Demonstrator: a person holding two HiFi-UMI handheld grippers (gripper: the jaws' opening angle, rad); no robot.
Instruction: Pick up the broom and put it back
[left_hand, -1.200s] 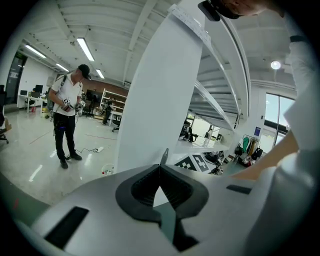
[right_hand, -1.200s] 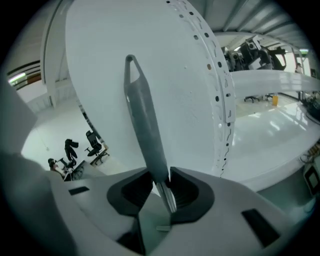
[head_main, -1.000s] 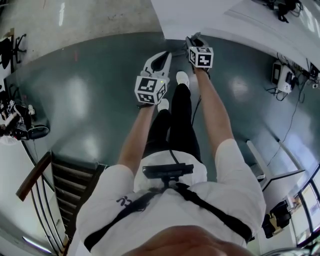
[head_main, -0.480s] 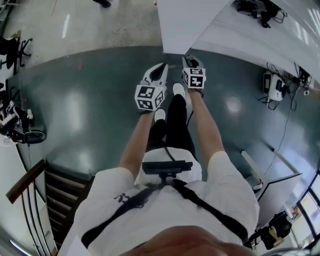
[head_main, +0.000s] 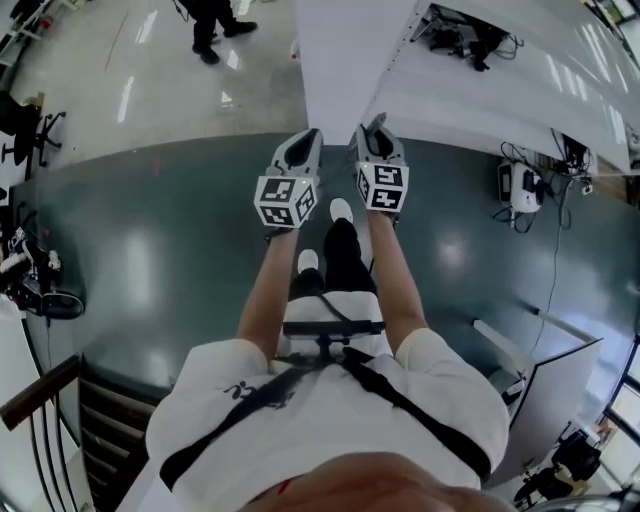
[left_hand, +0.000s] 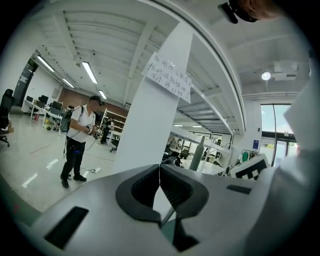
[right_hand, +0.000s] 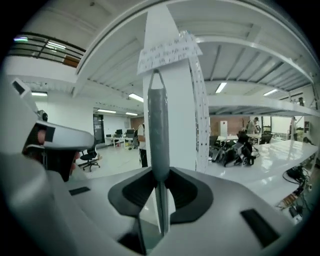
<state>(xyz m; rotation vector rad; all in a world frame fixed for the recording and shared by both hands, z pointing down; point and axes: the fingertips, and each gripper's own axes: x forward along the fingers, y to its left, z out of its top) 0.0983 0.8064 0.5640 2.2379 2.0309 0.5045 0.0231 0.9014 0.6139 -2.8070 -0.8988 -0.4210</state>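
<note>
Right gripper view alone shows me the broom handle (right_hand: 158, 125) clamped in the right gripper (right_hand: 160, 175); left gripper (left_hand: 159, 172) closed, empty; pillar note (left_hand: 168, 76) unreadable.

Slim grey plastic broom handle (right_hand: 159, 125); pale grey right tongs (right_hand: 160, 172) with black pads (right_hand: 136, 191). Black-and-white square-patterned marker cubes (head_main: 284, 200). Glossy dark teal floor (head_main: 150, 250), white square pillar (left_hand: 150, 115), white shirt (head_main: 330, 410).

white short-sleeved shirt (head_main: 330, 415) with a small black logo, crossed by black straps (head_main: 405, 408); black trousers (head_main: 341, 252); white shoes (head_main: 341, 209). left gripper (head_main: 303, 140) and right gripper (head_main: 374, 128): pale grey shells, black-and-white marker cubes.
</note>
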